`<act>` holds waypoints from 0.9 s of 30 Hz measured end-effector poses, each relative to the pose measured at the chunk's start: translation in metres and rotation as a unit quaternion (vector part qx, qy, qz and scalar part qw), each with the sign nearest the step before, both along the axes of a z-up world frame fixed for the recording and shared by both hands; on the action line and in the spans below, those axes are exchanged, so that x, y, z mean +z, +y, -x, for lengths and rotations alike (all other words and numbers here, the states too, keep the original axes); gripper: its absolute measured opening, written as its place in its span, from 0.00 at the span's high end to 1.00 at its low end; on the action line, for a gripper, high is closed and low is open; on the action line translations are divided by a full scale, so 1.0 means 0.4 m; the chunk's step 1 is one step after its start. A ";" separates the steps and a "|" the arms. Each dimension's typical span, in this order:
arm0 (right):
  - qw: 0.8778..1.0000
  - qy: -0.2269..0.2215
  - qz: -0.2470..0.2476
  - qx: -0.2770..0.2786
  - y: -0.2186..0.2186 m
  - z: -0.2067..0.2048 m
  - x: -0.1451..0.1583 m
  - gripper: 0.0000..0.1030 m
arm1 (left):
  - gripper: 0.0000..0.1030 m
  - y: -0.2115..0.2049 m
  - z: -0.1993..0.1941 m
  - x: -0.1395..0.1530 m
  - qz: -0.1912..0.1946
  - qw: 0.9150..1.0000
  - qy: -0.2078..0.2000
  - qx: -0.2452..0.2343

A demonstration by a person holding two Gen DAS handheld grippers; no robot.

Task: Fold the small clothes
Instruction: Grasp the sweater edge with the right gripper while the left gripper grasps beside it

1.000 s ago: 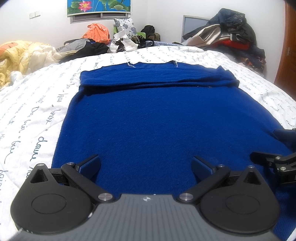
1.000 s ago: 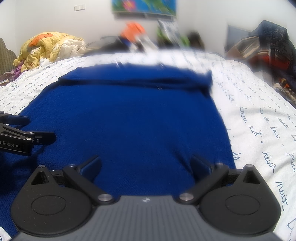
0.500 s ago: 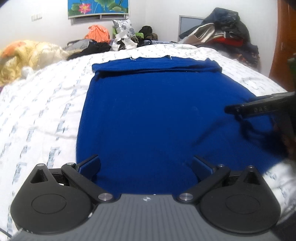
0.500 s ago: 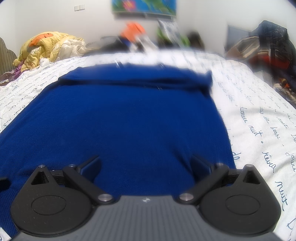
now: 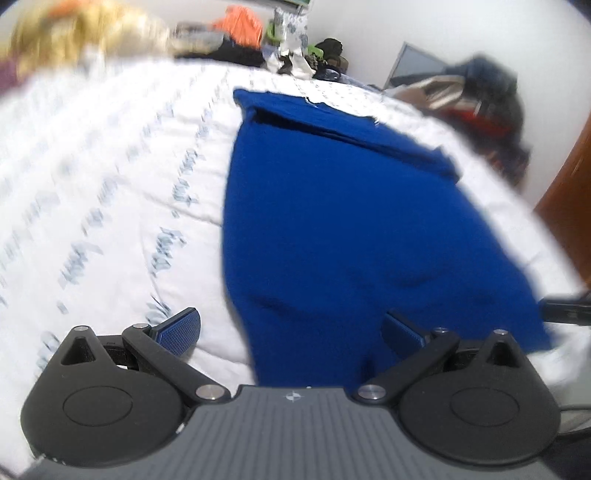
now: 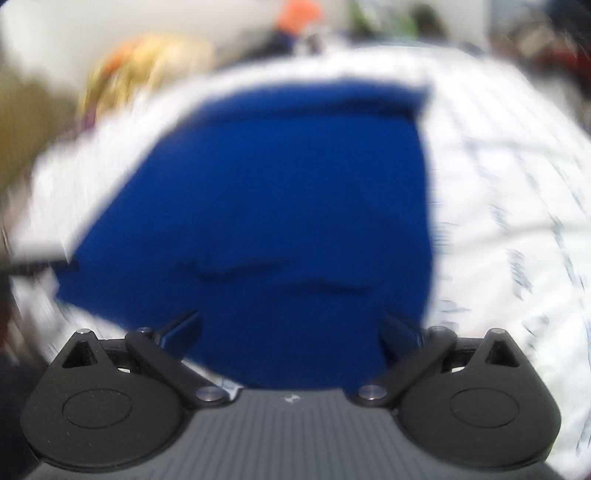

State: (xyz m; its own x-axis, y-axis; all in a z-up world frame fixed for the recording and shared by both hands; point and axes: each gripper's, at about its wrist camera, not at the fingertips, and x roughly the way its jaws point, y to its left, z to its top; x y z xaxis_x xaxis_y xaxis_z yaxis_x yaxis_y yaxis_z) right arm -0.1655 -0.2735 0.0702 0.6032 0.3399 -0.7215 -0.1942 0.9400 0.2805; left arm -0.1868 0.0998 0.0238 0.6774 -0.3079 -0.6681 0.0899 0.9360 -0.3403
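Observation:
A blue sweater lies flat on the white bedsheet, its far end folded over. My left gripper is open over the sweater's near left corner, its left finger over the sheet and its right finger over the cloth. My right gripper is open over the sweater near its front hem; this view is badly blurred. The right gripper's tip shows at the right edge of the left wrist view.
Piles of clothes lie at the far right of the bed, and more clothes lie along the far wall. A yellow quilt lies at the far left. A brown door stands at the right.
Both grippers have pulled back and swung: the left one towards the sweater's left edge, the right one towards its front hem. Both views are now motion-blurred. The jaws stay open.

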 end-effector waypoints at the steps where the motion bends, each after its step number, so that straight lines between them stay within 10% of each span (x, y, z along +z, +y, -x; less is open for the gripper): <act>1: 0.999 0.007 -0.036 -0.031 -0.048 -0.010 0.006 0.00 | 0.00 0.022 -0.006 -0.001 0.050 0.999 0.011 -0.005; 5: 0.980 0.090 -0.139 -0.108 -0.175 -0.079 -0.038 0.00 | 0.00 0.082 -0.032 -0.022 0.191 0.980 0.052 -0.014; 11: 0.973 0.120 -0.194 -0.028 -0.146 -0.089 -0.059 0.07 | 0.14 0.123 -0.030 -0.048 0.274 0.956 0.099 -0.013; 15: 0.974 0.122 -0.189 -0.019 -0.136 -0.085 -0.057 0.18 | 0.16 0.137 -0.036 -0.053 0.280 0.954 0.108 -0.015; 17: 0.968 0.151 -0.200 -0.032 -0.145 -0.082 -0.081 0.82 | 0.27 0.129 -0.036 -0.047 0.267 0.957 0.111 -0.020; 22: 0.956 0.157 -0.244 -0.049 -0.170 -0.082 -0.124 0.88 | 0.90 0.129 -0.052 -0.060 0.230 0.963 0.144 -0.008; 27: 0.952 0.157 -0.258 -0.054 -0.191 -0.075 -0.129 0.93 | 0.96 0.132 -0.065 -0.053 0.216 0.964 0.154 -0.013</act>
